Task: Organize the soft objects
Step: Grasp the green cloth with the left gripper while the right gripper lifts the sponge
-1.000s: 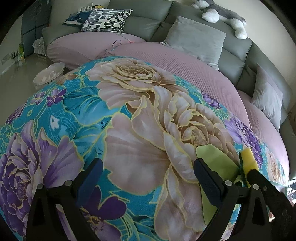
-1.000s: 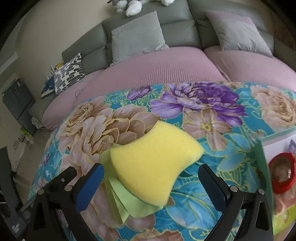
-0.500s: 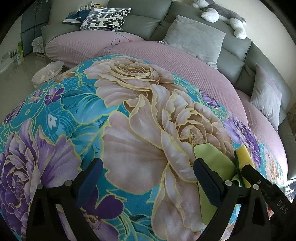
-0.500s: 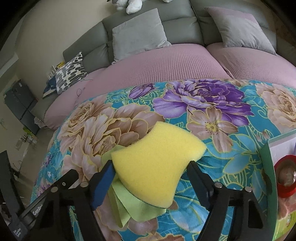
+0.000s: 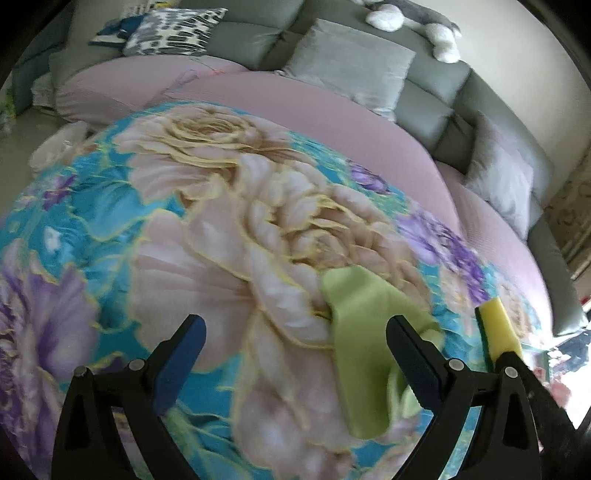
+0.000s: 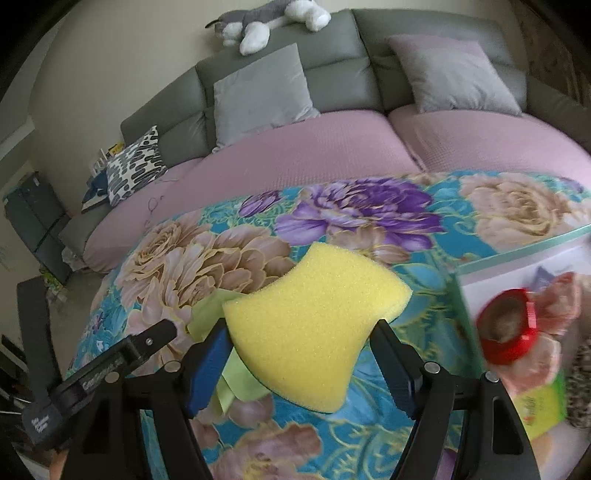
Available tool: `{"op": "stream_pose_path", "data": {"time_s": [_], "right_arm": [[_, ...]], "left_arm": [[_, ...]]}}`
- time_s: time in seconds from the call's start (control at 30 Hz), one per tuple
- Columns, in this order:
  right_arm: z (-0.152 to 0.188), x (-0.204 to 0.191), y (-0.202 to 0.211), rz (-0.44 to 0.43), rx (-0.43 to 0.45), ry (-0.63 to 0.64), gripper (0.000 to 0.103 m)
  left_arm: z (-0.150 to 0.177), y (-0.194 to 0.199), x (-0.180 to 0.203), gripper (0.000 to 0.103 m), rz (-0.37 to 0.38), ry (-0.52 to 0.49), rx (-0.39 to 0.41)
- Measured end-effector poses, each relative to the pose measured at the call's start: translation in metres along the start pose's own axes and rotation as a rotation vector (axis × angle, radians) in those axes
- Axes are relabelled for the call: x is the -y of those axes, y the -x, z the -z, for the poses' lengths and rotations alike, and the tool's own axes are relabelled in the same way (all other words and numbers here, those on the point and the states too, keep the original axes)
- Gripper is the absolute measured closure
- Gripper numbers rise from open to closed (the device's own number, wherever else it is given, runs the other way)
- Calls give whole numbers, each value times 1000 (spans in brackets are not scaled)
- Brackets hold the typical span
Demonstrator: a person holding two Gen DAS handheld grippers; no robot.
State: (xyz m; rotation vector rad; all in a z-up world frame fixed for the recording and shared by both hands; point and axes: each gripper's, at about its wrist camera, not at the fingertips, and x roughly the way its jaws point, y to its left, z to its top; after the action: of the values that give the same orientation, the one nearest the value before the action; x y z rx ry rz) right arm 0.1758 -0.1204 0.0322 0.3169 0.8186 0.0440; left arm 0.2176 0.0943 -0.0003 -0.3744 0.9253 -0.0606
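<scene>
A yellow sponge (image 6: 314, 328) is gripped by its near end between the blue pads of my right gripper (image 6: 301, 360), raised off the floral cloth (image 6: 369, 206). In the left wrist view the sponge (image 5: 498, 328) shows edge-on at the right. A light green cloth (image 5: 362, 325) lies folded on the floral cloth; in the right wrist view the green cloth (image 6: 236, 384) peeks out under the sponge. My left gripper (image 5: 295, 350) is open and empty, hovering just left of the green cloth.
A white tray with a green rim (image 6: 517, 254) at the right holds a red-rimmed round item (image 6: 509, 332) and pink fabric. Behind is a sofa with a pink cover (image 6: 295, 155), grey cushions (image 6: 262, 92), a patterned pillow (image 6: 136, 162) and a plush toy (image 6: 266, 18).
My right gripper closed on the yellow sponge and lifted it off the green cloth. My left gripper shifted right, toward the green cloth, staying open.
</scene>
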Motion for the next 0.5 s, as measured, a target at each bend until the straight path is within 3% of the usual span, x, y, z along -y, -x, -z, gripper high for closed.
{"op": "stream_pose_path", "data": {"time_s": [0.13, 0.37, 0.5], "right_arm": [[3, 11, 19, 37, 19, -14, 25], [8, 27, 51, 61, 46, -54, 25], [12, 28, 64, 67, 55, -53, 25]], "left_arm": [[5, -5, 14, 5, 90, -7, -28], [17, -17, 43, 5, 100, -110, -76], [23, -25, 53, 12, 89, -137, -99]]}}
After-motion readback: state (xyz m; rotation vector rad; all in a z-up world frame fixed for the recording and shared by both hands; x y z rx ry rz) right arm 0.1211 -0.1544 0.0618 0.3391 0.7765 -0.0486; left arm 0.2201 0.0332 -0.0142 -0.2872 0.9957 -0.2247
